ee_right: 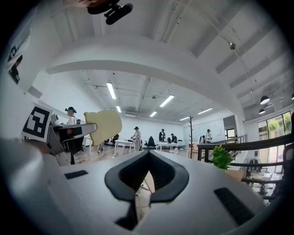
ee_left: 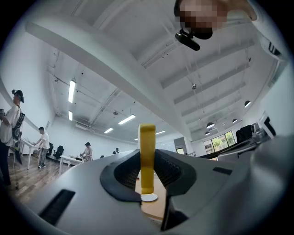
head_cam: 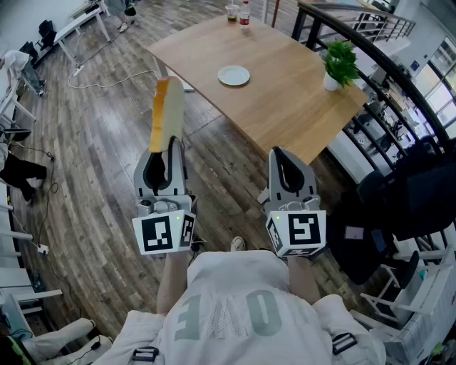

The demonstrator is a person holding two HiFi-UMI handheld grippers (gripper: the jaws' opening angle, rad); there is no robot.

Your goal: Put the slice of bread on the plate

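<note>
A slice of bread [head_cam: 166, 112] with a yellow-brown crust stands upright, edge-on, in my left gripper [head_cam: 169, 147], which is shut on its lower end. In the left gripper view the bread [ee_left: 147, 156] rises between the two dark pads, with the white plate [ee_left: 149, 198] small just below it. The plate [head_cam: 234, 75] lies empty on the wooden table [head_cam: 285, 93], well ahead of both grippers. My right gripper [head_cam: 282, 158] is held level beside the left one, shut with nothing in it [ee_right: 147, 173]. From the right gripper view the bread [ee_right: 104, 126] shows at the left.
A potted green plant [head_cam: 339, 63] stands on the table's right corner, and a cup and a bottle [head_cam: 239, 13] sit at its far edge. A black railing [head_cam: 385, 64] runs along the right. Wood floor lies between me and the table; people and desks are far off.
</note>
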